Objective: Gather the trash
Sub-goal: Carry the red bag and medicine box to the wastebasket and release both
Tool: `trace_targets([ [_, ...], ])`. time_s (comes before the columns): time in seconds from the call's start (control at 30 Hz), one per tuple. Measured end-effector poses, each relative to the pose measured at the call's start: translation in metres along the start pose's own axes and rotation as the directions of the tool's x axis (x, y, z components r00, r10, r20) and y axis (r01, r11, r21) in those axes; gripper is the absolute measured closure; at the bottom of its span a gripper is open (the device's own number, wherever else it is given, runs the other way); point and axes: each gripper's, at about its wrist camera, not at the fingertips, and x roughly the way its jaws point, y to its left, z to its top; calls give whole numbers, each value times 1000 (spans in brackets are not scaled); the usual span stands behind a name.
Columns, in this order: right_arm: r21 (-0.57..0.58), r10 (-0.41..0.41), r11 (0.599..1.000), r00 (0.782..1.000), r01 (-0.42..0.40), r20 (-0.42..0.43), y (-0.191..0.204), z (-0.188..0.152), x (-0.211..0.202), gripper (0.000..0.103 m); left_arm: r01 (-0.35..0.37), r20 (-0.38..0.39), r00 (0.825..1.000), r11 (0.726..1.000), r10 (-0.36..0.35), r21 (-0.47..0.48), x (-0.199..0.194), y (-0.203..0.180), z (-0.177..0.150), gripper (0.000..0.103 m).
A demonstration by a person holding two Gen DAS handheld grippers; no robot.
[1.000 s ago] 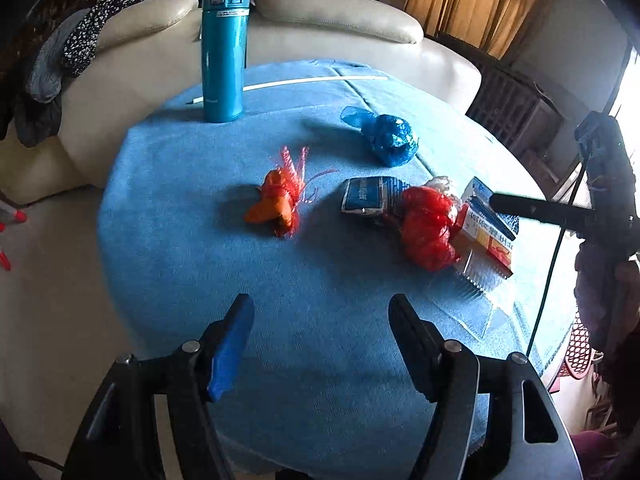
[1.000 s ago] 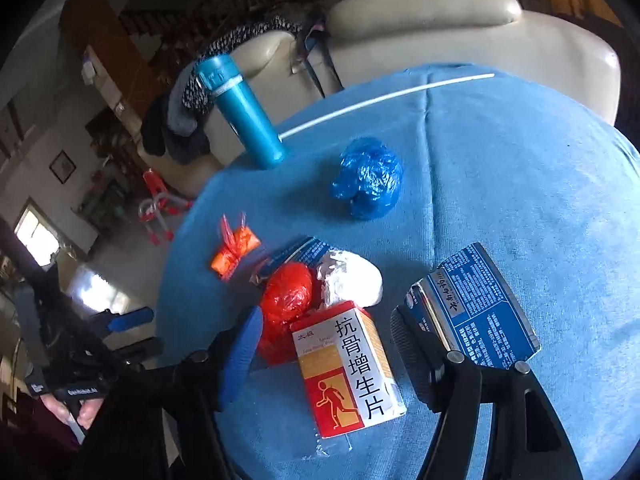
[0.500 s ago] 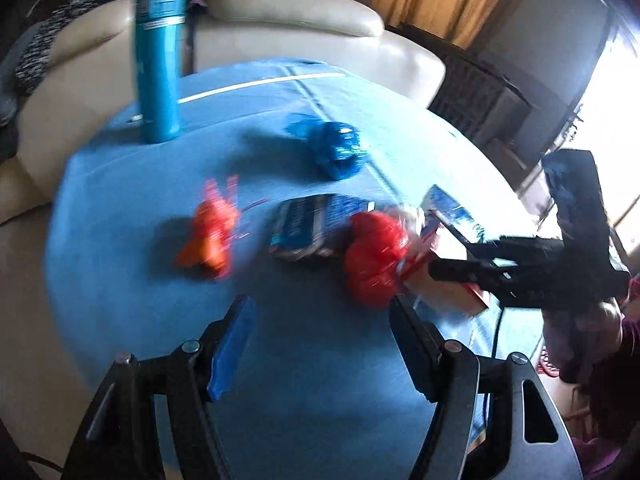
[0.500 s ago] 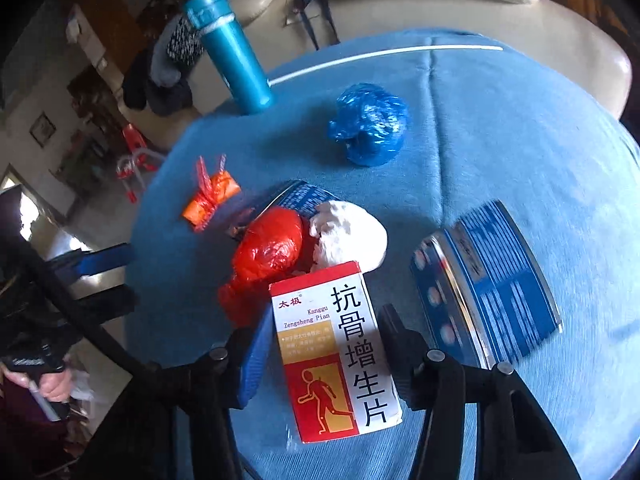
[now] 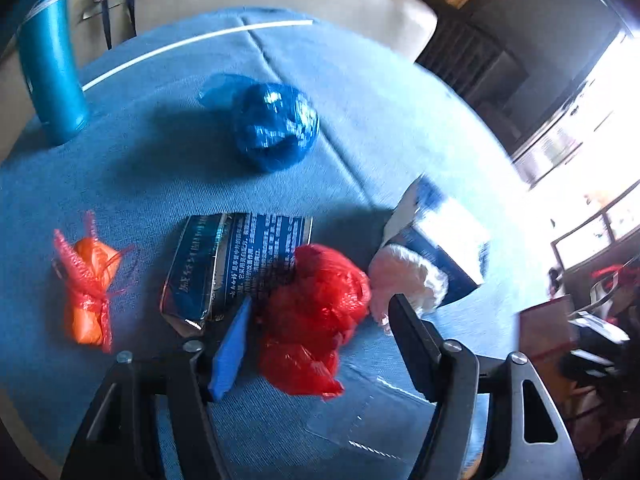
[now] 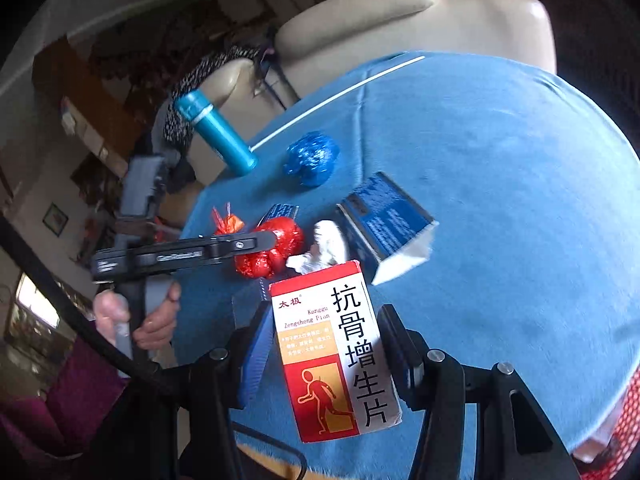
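Note:
Trash lies on a round table with a blue cloth (image 5: 400,112). My left gripper (image 5: 320,316) is open, its fingers on either side of a crumpled red plastic bag (image 5: 312,312). My right gripper (image 6: 324,340) is shut on a red and white medicine box (image 6: 336,352) and holds it above the table's near edge. Also on the cloth are a flattened blue carton (image 5: 236,256), a white crumpled wad (image 5: 404,280), an open blue box (image 6: 384,220), a blue plastic ball (image 5: 276,124) and an orange bundle in red netting (image 5: 88,288).
A teal thermos (image 5: 52,68) stands at the table's far left edge. A cream sofa (image 5: 280,0) is behind the table. A clear plastic sheet (image 5: 360,412) lies on the cloth near the front. The left gripper's body (image 6: 180,256) shows in the right wrist view.
My left gripper has moved forward and right until its fingers straddle the red bag. My right gripper has closed on the medicine box and lifted it off the cloth.

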Motion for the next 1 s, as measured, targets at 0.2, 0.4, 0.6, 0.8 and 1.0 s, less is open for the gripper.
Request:
trace_targets([
  [0.2,77,18,997,998,-22,61,-19,-13,-17,47,-55,45,997,998,55,7,-5,-9,-3,58],
  [0.4,91,12,995,984,-28,176,-31,-19,-50,47,-86,170,983,993,70,83,-49,-49,-10,59],
  [0.6,130,-23,991,965,-11,263,-51,-28,-86,47,-43,246,969,977,-10,211,-80,-113,-16,59],
  [0.8,192,-82,981,943,20,322,-76,-51,-126,47,-41,240,970,955,-32,294,-73,-181,-25,59],
  [1.0,257,-151,965,919,56,364,-104,-78,-165,47,-128,245,969,914,32,384,-59,-242,-38,59],
])
